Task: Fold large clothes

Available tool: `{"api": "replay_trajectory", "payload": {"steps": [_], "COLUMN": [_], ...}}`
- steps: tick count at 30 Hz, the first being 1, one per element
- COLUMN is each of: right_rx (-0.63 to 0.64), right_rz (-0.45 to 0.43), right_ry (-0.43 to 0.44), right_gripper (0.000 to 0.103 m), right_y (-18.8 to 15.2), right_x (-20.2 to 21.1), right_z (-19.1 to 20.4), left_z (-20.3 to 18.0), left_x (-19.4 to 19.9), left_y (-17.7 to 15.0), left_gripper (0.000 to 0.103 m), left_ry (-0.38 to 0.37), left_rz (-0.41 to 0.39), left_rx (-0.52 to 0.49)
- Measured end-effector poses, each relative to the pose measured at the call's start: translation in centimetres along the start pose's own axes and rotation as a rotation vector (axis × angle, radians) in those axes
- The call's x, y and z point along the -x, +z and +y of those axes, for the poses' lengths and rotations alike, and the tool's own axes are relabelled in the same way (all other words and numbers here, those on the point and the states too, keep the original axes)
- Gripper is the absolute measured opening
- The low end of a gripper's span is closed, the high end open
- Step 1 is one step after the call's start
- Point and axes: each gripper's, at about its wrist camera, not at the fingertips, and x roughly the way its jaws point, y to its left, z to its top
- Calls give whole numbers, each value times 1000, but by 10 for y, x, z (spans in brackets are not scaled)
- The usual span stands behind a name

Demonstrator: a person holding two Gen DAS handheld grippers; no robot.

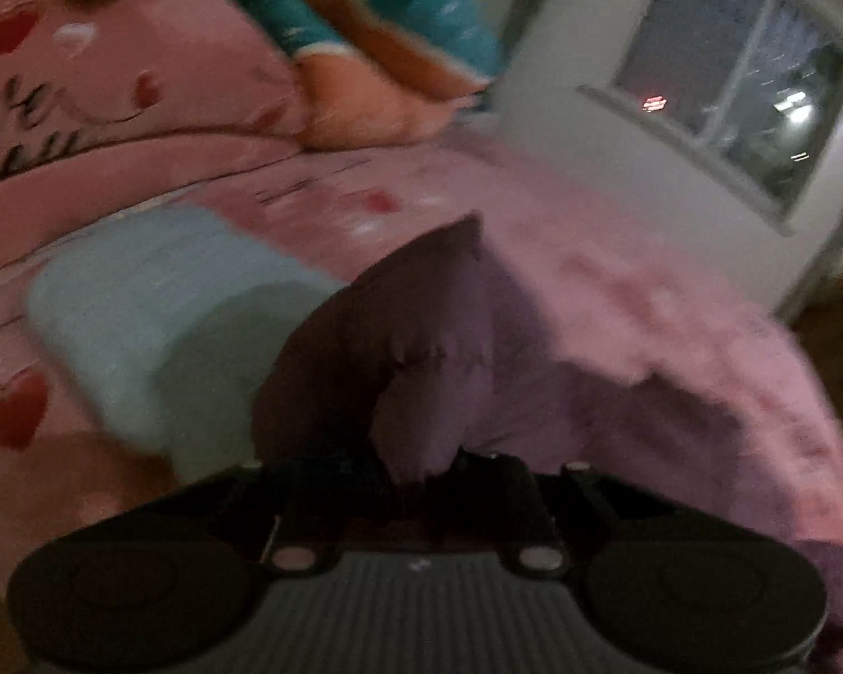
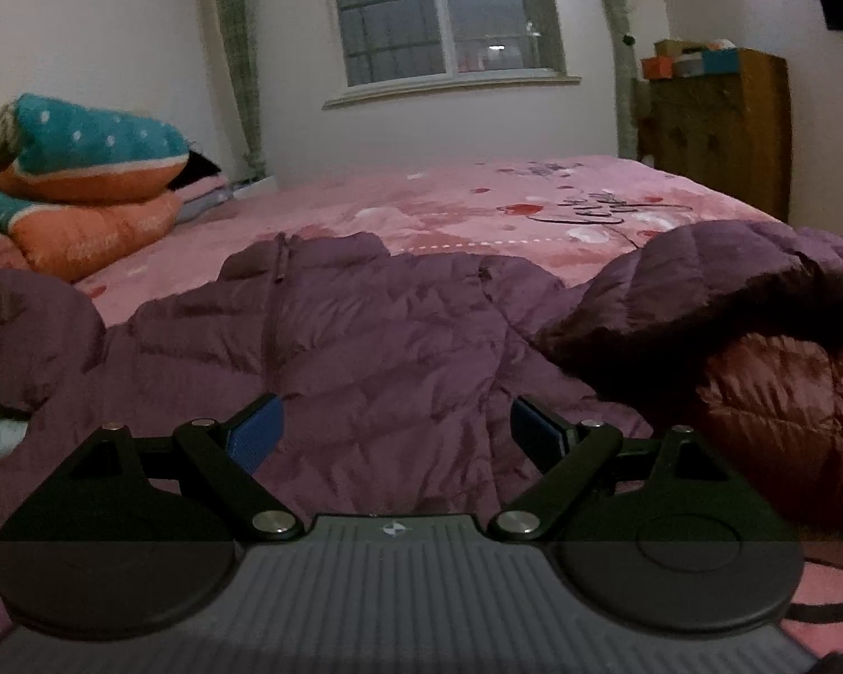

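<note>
Purple jacket [image 2: 365, 326] spread across lower half of frame on pink bed [image 2: 449, 196]. Left gripper [image 1: 421, 472] pinched shut on jacket fold, lower centre. Right gripper [image 2: 396, 427] fingers apart, empty, above jacket. Risk: slippery padding slipping from pinch; one-sided pull skewing fold.

The left gripper [image 1: 421, 466], a black two-finger tool on a ribbed grey body, is being held pointing downward with its linkage arms drawn in together; its jaws are being kept clamped on a bunched fold of the purple quilted down jacket [image 1: 433, 337], which is hiding the fingertips. The right gripper [image 2: 396, 429], of the same black and grey build, is being held tilted slightly downward, its blue-padded fingers [image 2: 258, 432] being kept spread wide apart over that jacket, nothing being gripped between them.
</note>
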Motion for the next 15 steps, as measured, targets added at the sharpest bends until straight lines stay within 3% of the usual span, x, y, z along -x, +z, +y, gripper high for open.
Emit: {"api": "replay_trajectory", "payload": {"steps": [8, 13, 15], "right_rx": [-97, -204, -239], "right_rz": [-17, -6, -4], "right_ry": [-33, -58, -67], "right_gripper": [103, 103, 103], "right_y": [8, 9, 9], "right_x": [-3, -8, -10], "right_z": [-20, -40, -46], "left_z": [-105, -187, -216], "left_x": [31, 6, -14], "left_y": [49, 48, 39], "left_gripper": [14, 15, 16], "left_ry": [-292, -476, -512], "left_rz": [-4, 79, 130], "left_rx": [-127, -167, -183]}}
